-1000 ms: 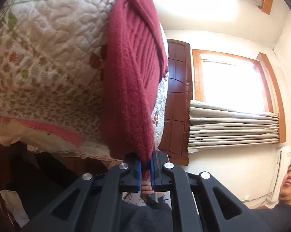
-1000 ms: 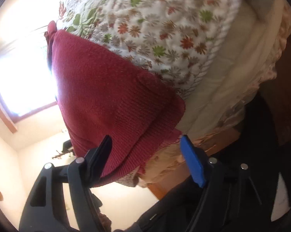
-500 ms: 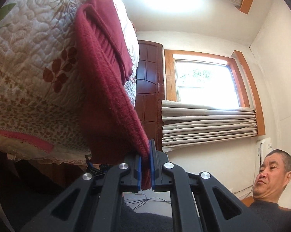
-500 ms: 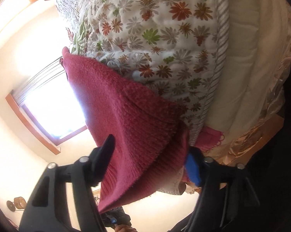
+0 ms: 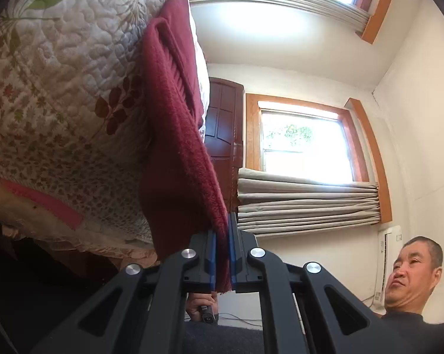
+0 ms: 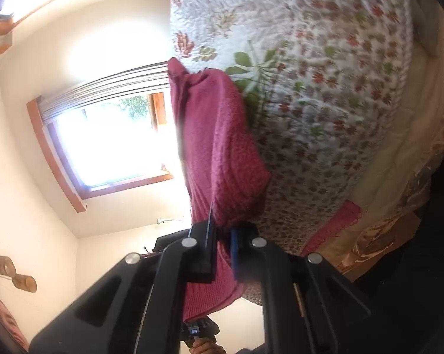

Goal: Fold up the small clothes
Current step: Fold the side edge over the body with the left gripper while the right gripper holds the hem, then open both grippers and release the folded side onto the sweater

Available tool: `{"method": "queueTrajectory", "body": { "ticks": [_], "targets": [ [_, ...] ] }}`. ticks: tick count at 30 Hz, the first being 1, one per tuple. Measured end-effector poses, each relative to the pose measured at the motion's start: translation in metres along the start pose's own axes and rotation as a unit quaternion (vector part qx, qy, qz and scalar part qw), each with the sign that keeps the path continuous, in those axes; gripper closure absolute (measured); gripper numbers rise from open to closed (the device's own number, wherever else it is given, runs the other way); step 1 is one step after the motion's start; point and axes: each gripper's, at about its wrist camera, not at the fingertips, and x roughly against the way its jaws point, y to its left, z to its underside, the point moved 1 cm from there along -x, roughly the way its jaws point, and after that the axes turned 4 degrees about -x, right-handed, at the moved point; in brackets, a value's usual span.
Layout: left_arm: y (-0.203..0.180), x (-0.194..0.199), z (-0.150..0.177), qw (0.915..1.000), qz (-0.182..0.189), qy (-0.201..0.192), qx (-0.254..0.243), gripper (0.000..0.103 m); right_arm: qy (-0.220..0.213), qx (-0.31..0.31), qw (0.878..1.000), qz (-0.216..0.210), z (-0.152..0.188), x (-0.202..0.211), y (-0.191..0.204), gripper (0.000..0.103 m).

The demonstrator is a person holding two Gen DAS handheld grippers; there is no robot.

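Nearest, the left gripper (image 5: 222, 253) has its blue-padded jaws pressed together on a thick edge of the dark red knitted garment (image 5: 177, 147), with a short tongue of the knit hanging out below the pads. Likewise the right gripper (image 6: 222, 247) is clamped on another edge of the same garment (image 6: 222, 153), and a flap of the ribbed knit droops down past its jaws. Below each tool a hand shows, wrapped round a dark handle: one under the left gripper (image 5: 200, 306) and one at the bottom edge of the right wrist view (image 6: 204, 346). From the two clamped edges the garment runs away from the cameras and lies against the quilted floral bedspread (image 5: 59, 88), its far part folded into a narrow ridge on the quilt. A pink band (image 5: 45, 203) trims the bedspread near the edge of the bed, with cream fabric beyond it. Farther off, in the left wrist view, stand a dark wooden door (image 5: 222, 124), a wood-framed window (image 5: 301, 144) with pale gathered curtains (image 5: 307, 203), and a white wall. A person in a dark top (image 5: 410, 324) is at the lower right of that view.
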Motion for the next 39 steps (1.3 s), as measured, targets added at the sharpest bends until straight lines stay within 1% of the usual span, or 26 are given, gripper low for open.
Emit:
{"method": "queueTrajectory", "body": {
  "ticks": [5, 8, 10, 15, 18, 23, 26, 29, 33, 37, 38, 39],
  "targets": [
    [-0.010, -0.001, -0.005, 0.9986, 0.046, -0.024, -0.011, 0.097, -0.002, 0.054, 0.998, -0.012, -0.001, 0.003, 0.060, 0.098],
    [-0.019, -0.004, -0.012, 0.9965, 0.073, -0.036, -0.019, 0.097, -0.003, 0.085, 0.996, -0.018, 0.000, -0.001, 0.091, 0.098],
    [-0.024, -0.005, -0.019, 0.9944, 0.090, -0.052, -0.020, 0.097, -0.001, 0.101, 0.995, -0.024, -0.002, -0.006, 0.110, 0.098],
    [-0.031, -0.006, -0.046, 0.9864, 0.126, -0.104, -0.015, 0.097, 0.011, 0.140, 0.990, -0.024, -0.017, -0.026, 0.152, 0.098],
    [-0.032, -0.012, -0.067, 0.9834, 0.133, -0.123, -0.012, 0.097, 0.023, 0.162, 0.986, -0.013, -0.033, -0.046, 0.175, 0.098],
    [-0.023, -0.029, -0.114, 0.9829, 0.115, -0.143, 0.001, 0.097, 0.048, 0.186, 0.981, 0.024, -0.067, -0.095, 0.205, 0.098],
    [-0.011, -0.038, -0.145, 0.9825, 0.094, -0.160, 0.010, 0.097, 0.063, 0.191, 0.978, 0.053, -0.089, -0.129, 0.216, 0.098],
    [0.002, -0.051, -0.176, 0.9825, 0.069, -0.171, 0.022, 0.097, 0.075, 0.196, 0.974, 0.087, -0.114, -0.165, 0.219, 0.098],
    [0.019, -0.071, -0.211, 0.9833, 0.022, -0.177, 0.039, 0.097, 0.092, 0.196, 0.967, 0.131, -0.144, -0.210, 0.217, 0.098],
    [0.036, -0.088, -0.238, 0.9799, -0.024, -0.189, 0.059, 0.097, 0.111, 0.195, 0.960, 0.170, -0.170, -0.248, 0.210, 0.097],
    [0.040, -0.092, -0.243, 0.9783, -0.038, -0.193, 0.065, 0.097, 0.120, 0.190, 0.958, 0.177, -0.176, -0.255, 0.207, 0.094],
    [0.043, -0.094, -0.247, 0.9762, -0.051, -0.198, 0.072, 0.096, 0.127, 0.185, 0.958, 0.181, -0.182, -0.261, 0.205, 0.089]
  ]
}}
